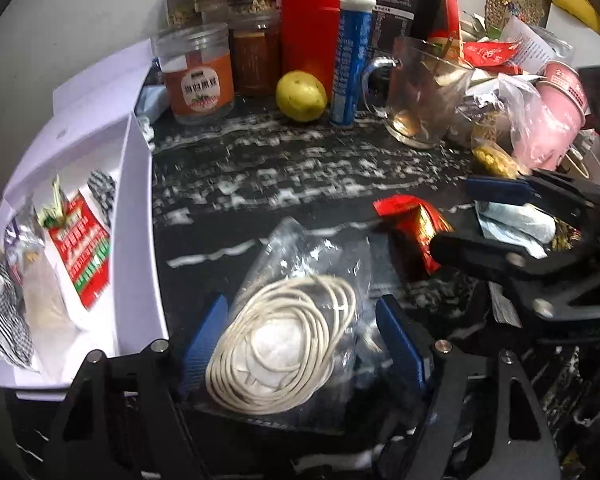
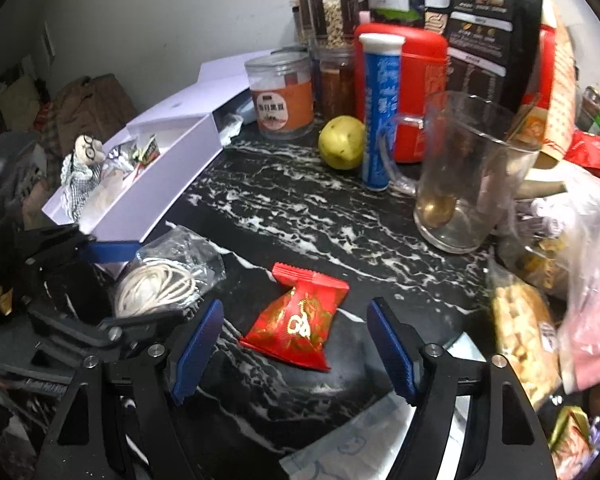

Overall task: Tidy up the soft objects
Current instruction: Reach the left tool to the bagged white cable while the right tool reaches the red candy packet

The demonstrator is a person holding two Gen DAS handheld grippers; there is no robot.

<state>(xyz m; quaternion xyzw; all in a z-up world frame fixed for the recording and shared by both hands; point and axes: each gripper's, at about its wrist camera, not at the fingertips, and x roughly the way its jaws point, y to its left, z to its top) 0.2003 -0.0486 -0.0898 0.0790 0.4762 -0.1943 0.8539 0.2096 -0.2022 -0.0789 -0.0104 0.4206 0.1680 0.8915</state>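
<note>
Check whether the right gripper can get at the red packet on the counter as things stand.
Probably yes. The red packet lies flat on the counter between the right gripper's open fingers, with nothing over it; the bagged cord sits off to its side.

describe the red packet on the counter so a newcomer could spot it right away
On the black marble counter, in front of the glass mug, lies a red sweet wrapper. It is the only flat red-and-gold packet lying alone there, beside the clear bag of white cord.

My two wrist views look steeply down, close over the marble counter (image 1: 300, 184); both share the white box (image 2: 188, 136) and lemon (image 1: 301, 95).
</note>
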